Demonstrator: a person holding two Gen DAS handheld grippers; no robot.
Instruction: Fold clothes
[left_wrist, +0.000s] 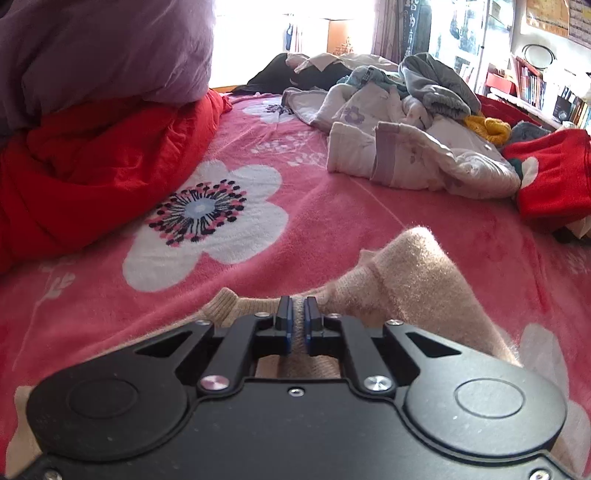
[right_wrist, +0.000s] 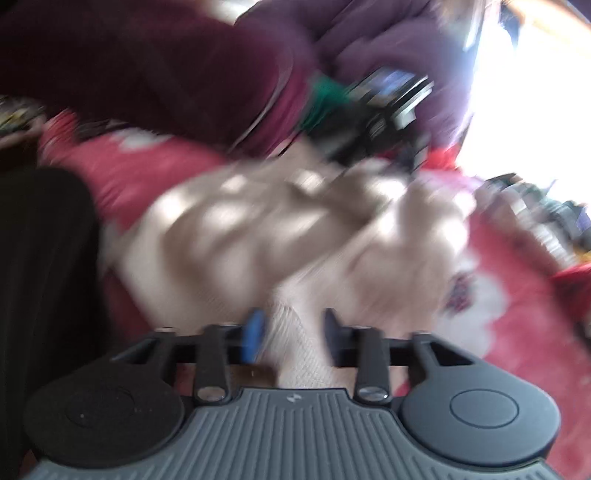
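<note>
Beige sweater (left_wrist: 417, 291) on floral bedspread (left_wrist: 295, 206): pinched in closed left gripper (left_wrist: 297, 317); lying between parted right gripper (right_wrist: 293, 332) jaws, grip indeterminable.

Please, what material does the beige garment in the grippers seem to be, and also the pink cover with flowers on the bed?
The beige sweater looks like soft knit, perhaps wool or a blend: ribbed edges and a fuzzy halo of fibres show along its fold. The pink flowered blanket looks like plush fleece, matte, with a short brushed pile; probably synthetic, but that is uncertain. The left gripper pinches the knit.
</note>
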